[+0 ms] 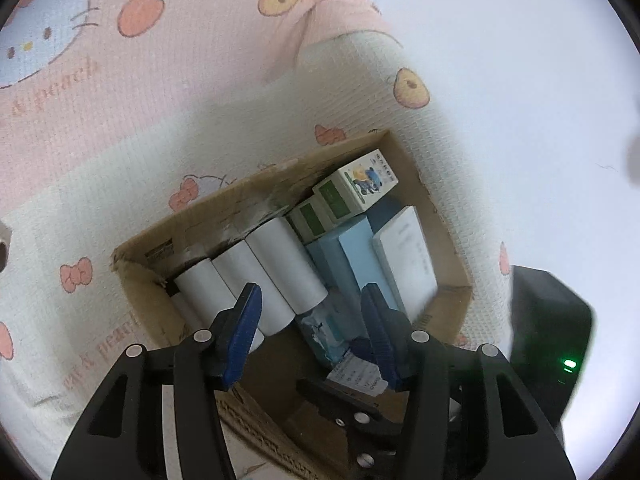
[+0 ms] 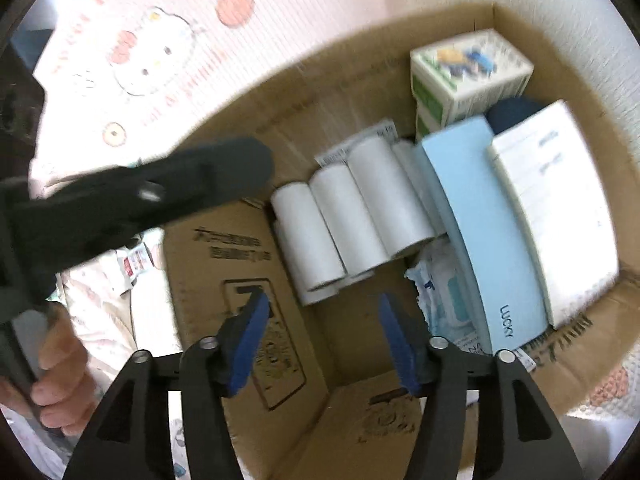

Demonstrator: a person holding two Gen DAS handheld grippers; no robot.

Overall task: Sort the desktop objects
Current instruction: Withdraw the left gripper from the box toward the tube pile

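Note:
An open cardboard box (image 1: 280, 178) (image 2: 280, 120) lies below both grippers. Inside it, white rolls (image 1: 280, 264) (image 2: 352, 208) lie side by side next to a light blue box (image 1: 360, 252) (image 2: 468, 216) and a white box (image 1: 408, 252) (image 2: 552, 200). Green-and-white cartons (image 1: 356, 188) (image 2: 468, 68) are stacked in the far corner. A wipes packet (image 1: 328, 332) (image 2: 444, 292) lies under the rolls' near ends. My left gripper (image 1: 311, 300) hangs open over the rolls and wipes, holding nothing. My right gripper (image 2: 324, 304) is open and empty above the box's bare floor.
The box rests on a pink and white cloth (image 1: 160, 80) printed with cats and peaches. A black device (image 1: 552, 340) with a green light stands to the right. In the right wrist view the left gripper's black body (image 2: 140, 196) and a hand (image 2: 56, 360) fill the left side.

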